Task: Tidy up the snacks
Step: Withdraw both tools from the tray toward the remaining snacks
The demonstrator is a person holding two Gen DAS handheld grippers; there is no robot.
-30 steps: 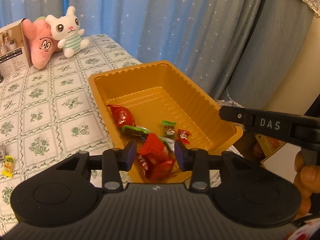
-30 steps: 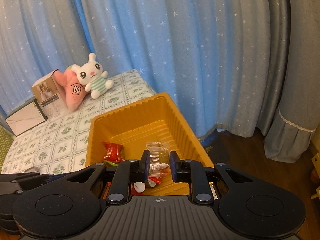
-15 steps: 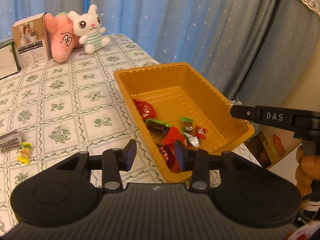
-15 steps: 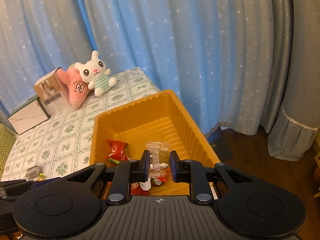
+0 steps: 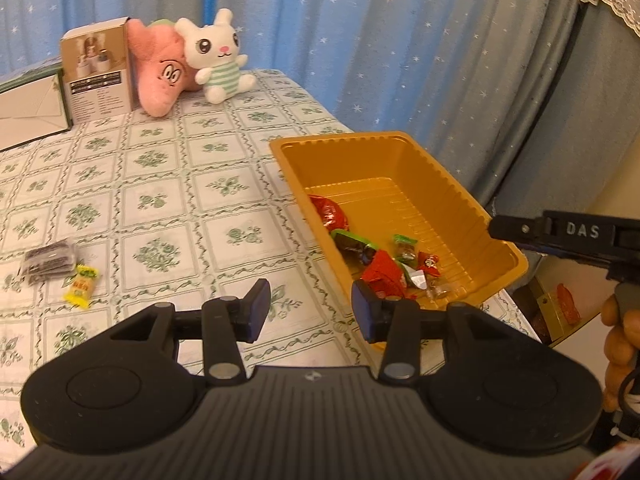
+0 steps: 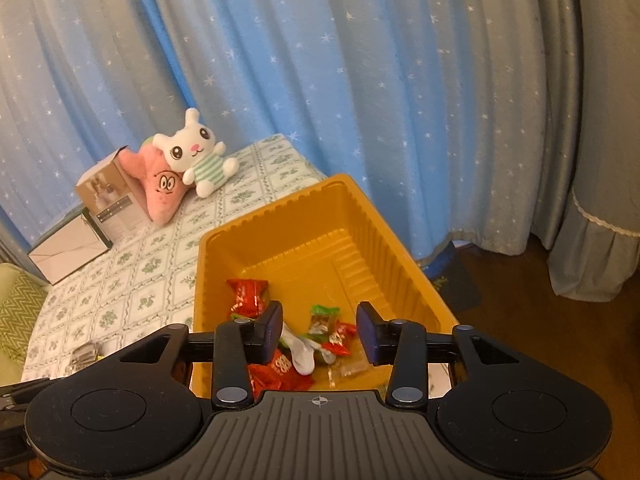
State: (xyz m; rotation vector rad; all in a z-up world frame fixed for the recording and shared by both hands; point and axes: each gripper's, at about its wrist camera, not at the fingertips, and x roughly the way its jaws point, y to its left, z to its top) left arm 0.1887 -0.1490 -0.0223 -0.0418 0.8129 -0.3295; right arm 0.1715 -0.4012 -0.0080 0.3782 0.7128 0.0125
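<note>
Released since 0.5 s ago: clear-wrapped candy (image 6: pixel 352 368), now lying in the near end of the orange tray (image 6: pixel 396 256) among red and green sweets. Right gripper (image 6: pixel 320 332) spread wide and empty, hovering above that pile. Left gripper (image 5: pixel 308 312) swung off toward the tablecloth (image 5: pixel 160 208), fingers wide apart, nothing held. Further left, 1 yellow candy (image 5: pixel 82 286) beside 1 dark packet (image 5: pixel 50 266). At the far end, plush rabbit (image 5: pixel 218 54) against blue curtain (image 6: pixel 320 80).
</note>
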